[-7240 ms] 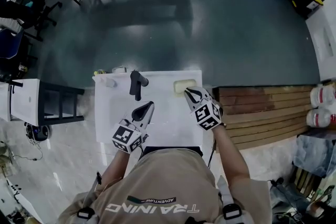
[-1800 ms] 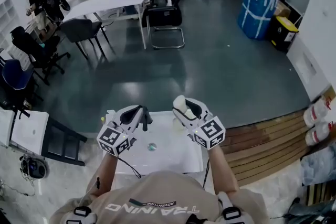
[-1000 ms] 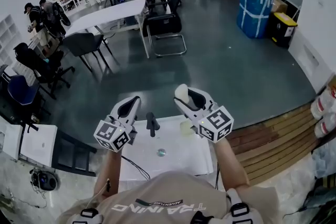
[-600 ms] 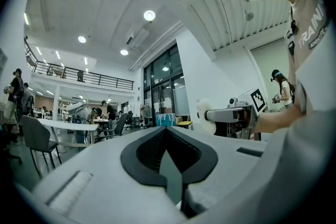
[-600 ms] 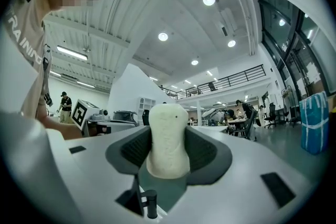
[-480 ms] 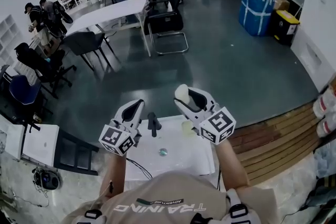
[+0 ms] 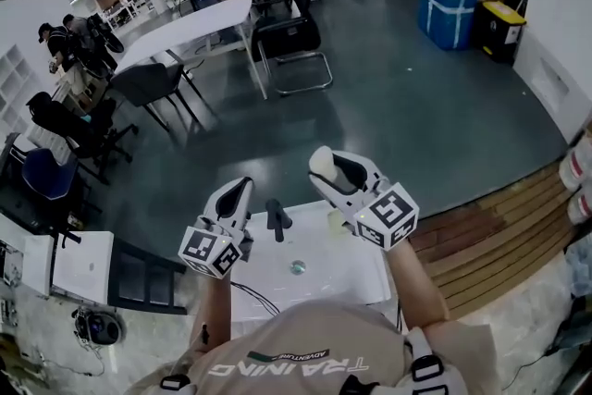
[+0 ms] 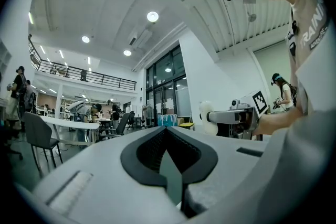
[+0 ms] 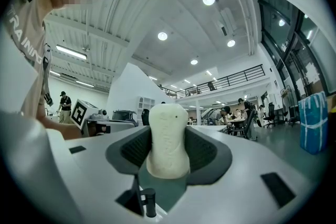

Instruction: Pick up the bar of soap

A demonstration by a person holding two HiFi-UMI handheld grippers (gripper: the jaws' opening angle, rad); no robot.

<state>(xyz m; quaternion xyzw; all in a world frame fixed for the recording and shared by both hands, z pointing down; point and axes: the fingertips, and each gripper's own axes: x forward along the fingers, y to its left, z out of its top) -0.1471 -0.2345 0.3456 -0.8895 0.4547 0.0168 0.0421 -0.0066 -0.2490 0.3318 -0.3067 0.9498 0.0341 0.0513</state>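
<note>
Right gripper (image 9: pixel 168 150) is clenched on the bar of soap (image 9: pixel 168 136). The bar stands upright between the ribbed pads, and its rounded top sticks out well past the tips. The pickup looks done to me, since the soap is up in the air, well clear of the sink (image 7: pixel 319 284) and roughly over its far right corner.

Left gripper (image 8: pixel 169 160) is clamped shut on nothing and hangs over the sink's far left edge, beside the black faucet (image 7: pixel 276 219).

Handling advice:
- The soap is probably slick, and the pads grip only its lower half. Squeezing harder could shoot it out, so use moderate force.
- Hold the gripper level and don't swing it fast.
- Leave the left gripper where it is. It isn't needed.

What each view adds:
- Only the right gripper view shows pad contact on both sides of the bar.
- Only the head view shows the sink, the drain (image 7: pixel 297 267) and where both grippers sit over them.
- The left gripper view shows the right gripper side-on, with the soap end poking out. It doesn't show the sink.
</note>
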